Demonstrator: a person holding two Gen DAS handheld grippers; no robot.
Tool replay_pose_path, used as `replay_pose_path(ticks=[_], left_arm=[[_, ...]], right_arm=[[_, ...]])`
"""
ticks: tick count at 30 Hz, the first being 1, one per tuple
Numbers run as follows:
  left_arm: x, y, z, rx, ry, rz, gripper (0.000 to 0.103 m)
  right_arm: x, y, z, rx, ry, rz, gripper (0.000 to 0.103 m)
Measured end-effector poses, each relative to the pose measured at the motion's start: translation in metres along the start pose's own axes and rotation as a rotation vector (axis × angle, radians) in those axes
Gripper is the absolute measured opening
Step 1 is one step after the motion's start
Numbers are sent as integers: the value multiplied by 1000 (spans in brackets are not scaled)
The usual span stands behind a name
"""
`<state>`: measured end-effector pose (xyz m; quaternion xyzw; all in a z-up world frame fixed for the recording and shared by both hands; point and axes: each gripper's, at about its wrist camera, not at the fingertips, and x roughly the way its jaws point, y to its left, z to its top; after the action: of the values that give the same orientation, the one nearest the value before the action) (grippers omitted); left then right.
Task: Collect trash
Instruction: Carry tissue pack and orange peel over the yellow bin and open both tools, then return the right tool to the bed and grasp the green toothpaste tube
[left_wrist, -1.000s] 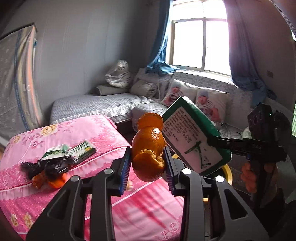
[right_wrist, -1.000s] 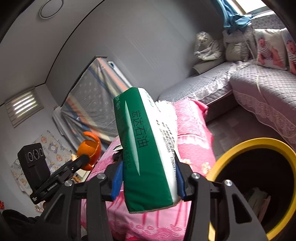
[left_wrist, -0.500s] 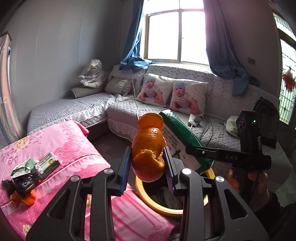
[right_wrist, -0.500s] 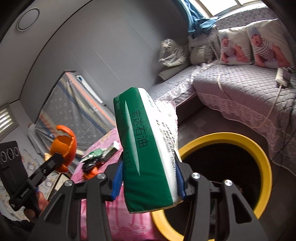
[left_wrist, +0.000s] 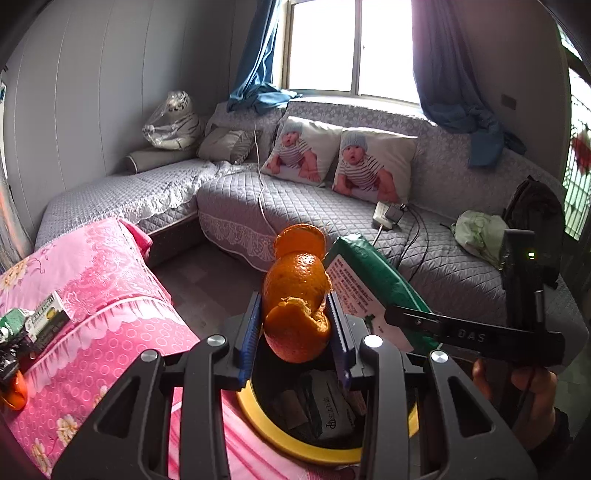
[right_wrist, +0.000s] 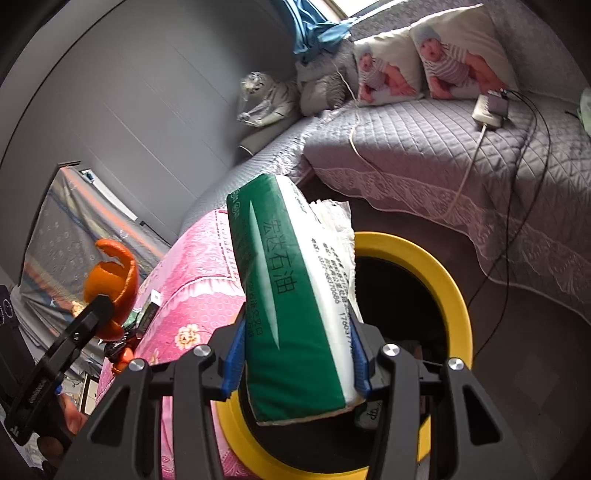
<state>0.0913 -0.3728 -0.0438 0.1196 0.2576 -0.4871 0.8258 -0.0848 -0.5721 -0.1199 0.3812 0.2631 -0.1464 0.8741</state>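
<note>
My left gripper (left_wrist: 295, 328) is shut on an orange peel (left_wrist: 297, 295) and holds it over the yellow-rimmed trash bin (left_wrist: 295, 448). My right gripper (right_wrist: 295, 358) is shut on a green and white tissue pack (right_wrist: 288, 310), also above the bin's rim (right_wrist: 454, 295). The tissue pack shows in the left wrist view (left_wrist: 373, 291) just right of the peel. The peel shows in the right wrist view (right_wrist: 110, 284) at left. Paper packets lie inside the bin (left_wrist: 328, 406).
A pink-covered table (left_wrist: 110, 325) stands left of the bin, with green packs (left_wrist: 40, 321), a black wrapper and more peel at its left edge. A grey quilted sofa (left_wrist: 332, 206) with cushions, a charger and cables runs behind. Bare floor (left_wrist: 207, 280) lies between.
Both grippers have swung right, away from the pink table, and now hang over the yellow bin. Each keeps its hold on its item.
</note>
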Motion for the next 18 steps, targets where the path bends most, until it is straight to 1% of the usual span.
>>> replay_pose_path(ticks=[2, 4, 7, 10, 11, 12, 14, 16, 18], left_arm=[[17, 1, -3, -15, 34, -3, 33], [27, 4, -5, -28, 52, -5, 33], [32, 4, -8, -19, 51, 10, 34], [32, 10, -9, -57, 60, 9, 41], [30, 12, -10, -62, 55, 11, 48], [26, 14, -9, -66, 45, 22, 61], [17, 20, -10, -84, 15, 42, 75], [9, 26, -10, -99, -7, 51, 76], [-1, 34, -9, -124, -36, 73, 86]], right_arm=[[1, -3, -2, 8, 7, -15, 44], [2, -6, -2, 12, 11, -32, 44], [5, -10, -3, 11, 16, -65, 45], [10, -14, -2, 23, 31, -87, 50], [11, -15, -2, 27, 33, -89, 52], [11, -16, -1, 30, 32, -90, 53], [9, -14, 1, 28, 20, -87, 60], [4, -10, 3, 17, 0, -90, 64], [0, -5, 6, 0, -17, -84, 66]])
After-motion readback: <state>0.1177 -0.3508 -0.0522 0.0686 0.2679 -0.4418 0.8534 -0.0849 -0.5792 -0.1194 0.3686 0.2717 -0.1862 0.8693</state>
